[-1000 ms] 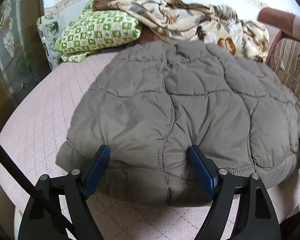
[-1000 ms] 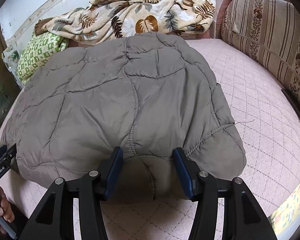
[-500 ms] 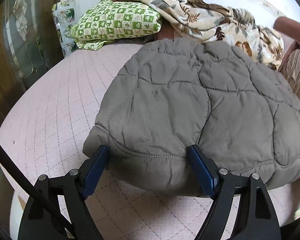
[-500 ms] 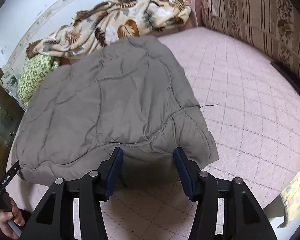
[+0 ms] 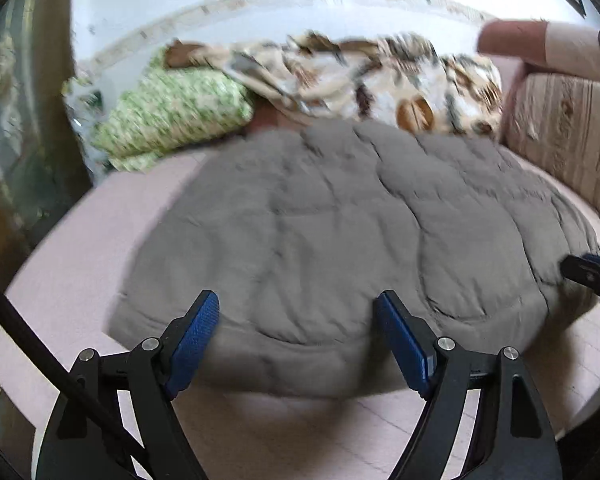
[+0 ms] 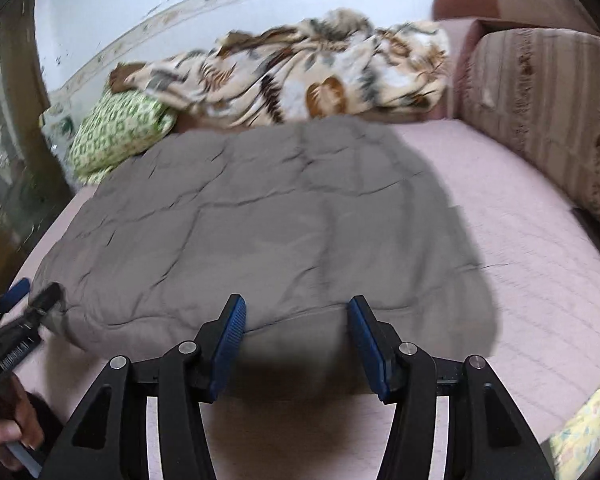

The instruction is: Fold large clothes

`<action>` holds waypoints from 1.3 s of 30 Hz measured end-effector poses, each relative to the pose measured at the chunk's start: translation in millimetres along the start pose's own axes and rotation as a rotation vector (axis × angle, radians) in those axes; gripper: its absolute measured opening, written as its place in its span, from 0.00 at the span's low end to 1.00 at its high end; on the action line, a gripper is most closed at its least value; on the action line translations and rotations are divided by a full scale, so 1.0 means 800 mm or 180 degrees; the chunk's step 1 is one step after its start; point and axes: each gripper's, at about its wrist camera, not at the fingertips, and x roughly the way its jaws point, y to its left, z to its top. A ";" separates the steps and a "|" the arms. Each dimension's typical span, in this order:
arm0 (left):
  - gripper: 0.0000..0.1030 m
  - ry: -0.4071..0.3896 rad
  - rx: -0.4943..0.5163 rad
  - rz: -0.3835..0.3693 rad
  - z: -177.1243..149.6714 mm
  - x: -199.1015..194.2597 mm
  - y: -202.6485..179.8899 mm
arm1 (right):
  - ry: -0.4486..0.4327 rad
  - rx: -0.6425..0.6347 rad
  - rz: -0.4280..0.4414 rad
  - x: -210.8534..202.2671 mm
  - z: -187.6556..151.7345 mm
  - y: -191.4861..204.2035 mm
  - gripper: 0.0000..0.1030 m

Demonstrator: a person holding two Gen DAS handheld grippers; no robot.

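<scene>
A grey quilted jacket (image 5: 340,240) lies folded flat on the pink quilted bed (image 5: 80,248); it also shows in the right wrist view (image 6: 260,232). My left gripper (image 5: 298,320) is open, its blue pads either side of the jacket's near-left edge, just above it. My right gripper (image 6: 296,320) is open over the near edge toward the jacket's right end. Each view catches the other gripper at its side: the right one (image 5: 592,276), the left one (image 6: 16,316). Both views are motion-blurred.
A green patterned pillow (image 5: 172,116) and a leaf-print blanket (image 5: 360,76) lie at the bed's far end against the wall. A striped sofa cushion (image 6: 540,112) lines the right side. Bare pink bed (image 6: 540,240) lies right of the jacket.
Both grippers have drawn back and tilted up from the jacket's near edge. The jacket now lies flatter and looks further away. Both stayed open.
</scene>
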 end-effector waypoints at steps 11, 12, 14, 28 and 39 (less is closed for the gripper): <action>0.82 0.0158 0.0055 0.0000 -0.010 0.026 -0.007 | 0.0185 -0.0123 -0.0097 0.036 -0.011 0.003 0.63; 0.82 0.0154 0.0045 -0.0010 -0.010 0.026 -0.007 | 0.0164 -0.0136 -0.0099 0.034 -0.012 0.005 0.63; 0.82 0.0151 0.0048 -0.0007 -0.011 0.025 -0.007 | 0.0139 -0.0174 -0.0103 0.032 -0.011 0.008 0.63; 0.82 0.0137 0.0032 -0.0009 -0.014 0.017 -0.006 | -0.0149 -0.0059 -0.0224 -0.003 -0.013 0.003 0.64; 0.83 0.0139 0.0044 -0.0002 -0.015 0.018 -0.006 | 0.0159 0.0670 -0.0556 0.014 -0.011 -0.066 0.68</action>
